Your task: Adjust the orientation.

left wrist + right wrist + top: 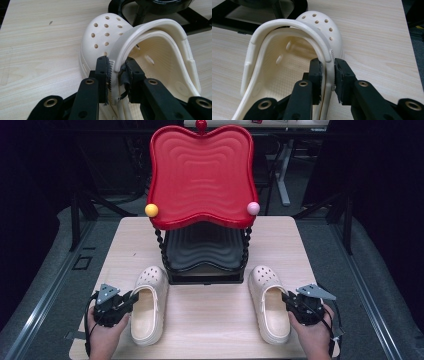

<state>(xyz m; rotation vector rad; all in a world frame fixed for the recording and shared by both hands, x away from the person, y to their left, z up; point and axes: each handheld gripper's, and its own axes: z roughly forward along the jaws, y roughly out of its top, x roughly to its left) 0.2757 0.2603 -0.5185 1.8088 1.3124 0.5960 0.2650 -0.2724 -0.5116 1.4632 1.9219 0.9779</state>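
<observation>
Your left gripper [131, 298] was clamped on the outer wall of the left clog [148, 303], and your right gripper [286, 298] pinched the right clog [268, 302] likewise (jaws narrowed onto foam). Both sat on the pale wood table [210, 312], flanking the red-topped rack [201, 175]; dark room, grey floor [50, 285].

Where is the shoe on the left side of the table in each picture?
High view: the left shoe lies lower left on the table, toe toward the black rack, with the left gripper at its outer wall.
Left gripper view: it sits in the middle, its side wall pinched between the jaws, holed toe up top.
Right gripper view: I can't see it; that is the other shoe.
Shared landmark: the black rack.
</observation>
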